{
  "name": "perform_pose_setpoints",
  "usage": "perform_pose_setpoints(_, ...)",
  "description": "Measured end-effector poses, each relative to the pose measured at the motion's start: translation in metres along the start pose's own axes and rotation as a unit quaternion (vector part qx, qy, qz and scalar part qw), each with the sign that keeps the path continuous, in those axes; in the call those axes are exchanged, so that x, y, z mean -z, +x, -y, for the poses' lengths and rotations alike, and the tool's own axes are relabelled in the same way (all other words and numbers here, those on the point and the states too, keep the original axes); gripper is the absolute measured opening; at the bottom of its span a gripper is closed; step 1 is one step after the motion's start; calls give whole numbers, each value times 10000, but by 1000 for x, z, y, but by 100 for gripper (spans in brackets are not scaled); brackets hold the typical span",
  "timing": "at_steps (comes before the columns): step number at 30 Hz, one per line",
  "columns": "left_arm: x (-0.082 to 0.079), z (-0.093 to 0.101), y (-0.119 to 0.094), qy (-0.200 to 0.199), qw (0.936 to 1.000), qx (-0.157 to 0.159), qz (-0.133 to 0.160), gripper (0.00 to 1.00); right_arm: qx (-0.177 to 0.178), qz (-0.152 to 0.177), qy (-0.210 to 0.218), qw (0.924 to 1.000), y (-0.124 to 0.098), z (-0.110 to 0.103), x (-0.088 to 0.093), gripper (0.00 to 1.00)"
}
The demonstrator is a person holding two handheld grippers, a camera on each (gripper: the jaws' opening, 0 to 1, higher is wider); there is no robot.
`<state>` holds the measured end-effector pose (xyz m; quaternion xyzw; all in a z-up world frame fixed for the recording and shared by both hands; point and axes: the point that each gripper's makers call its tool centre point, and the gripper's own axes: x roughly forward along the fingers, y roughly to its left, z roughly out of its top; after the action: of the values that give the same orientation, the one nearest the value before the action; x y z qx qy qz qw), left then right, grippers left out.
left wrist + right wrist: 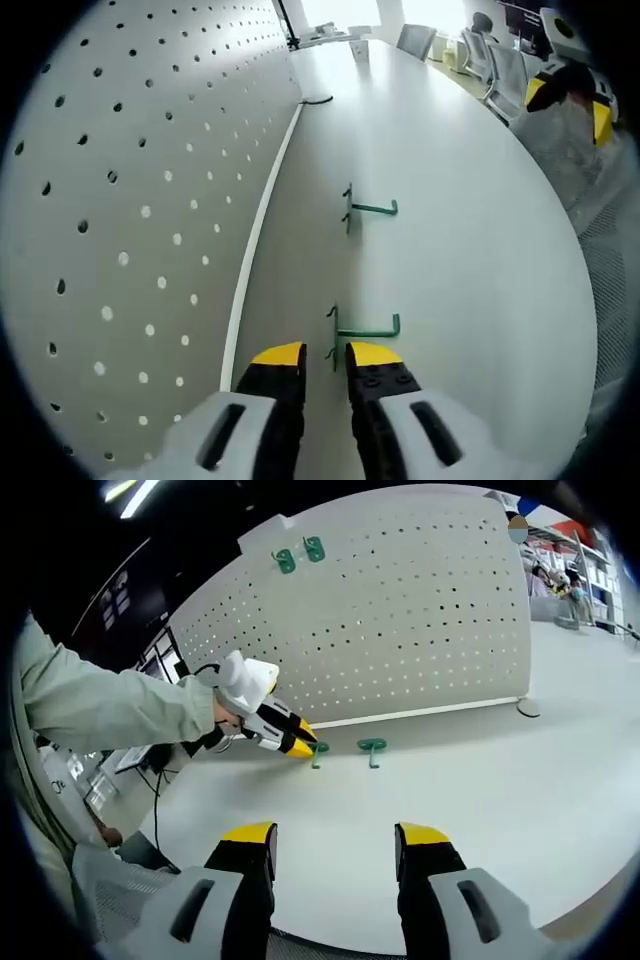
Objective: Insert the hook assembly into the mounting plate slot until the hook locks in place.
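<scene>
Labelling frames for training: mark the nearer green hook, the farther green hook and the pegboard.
nearer green hook [368, 330], left gripper view, its horizontal arm
farther green hook [372, 209], left gripper view, its horizontal arm
pegboard [400, 610], right gripper view, its perforated face

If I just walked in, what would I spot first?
Probably the big white pegboard standing along the back of the white table, with two green hooks already hanging near its top left corner. Next, two more green hooks lying on the table: the left gripper is reaching the nearer hook, the other hook beside it.
</scene>
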<state>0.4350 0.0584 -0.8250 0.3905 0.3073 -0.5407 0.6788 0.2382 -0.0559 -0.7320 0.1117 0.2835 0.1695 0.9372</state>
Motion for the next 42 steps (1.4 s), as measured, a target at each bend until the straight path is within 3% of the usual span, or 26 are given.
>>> perform_pose_setpoints(10, 1, 3, 2, 62, 10000, 17, -53, 5, 13, -11, 57, 10000, 0, 1, 1, 45)
perform_pose_setpoints(22, 1, 4, 1, -111, 9998, -172, -69, 4, 30, 34, 49, 10000, -1, 1, -1, 44)
perform_pose_setpoints(28, 2, 15, -3, -182, 9997, -190, -8, 4, 31, 70, 25, 10000, -1, 1, -2, 44)
perform_pose_setpoints(42, 5, 20, -23, -432, 9983, -368, 98, 4, 6, 113, -55, 9999, -2, -2, -5, 44)
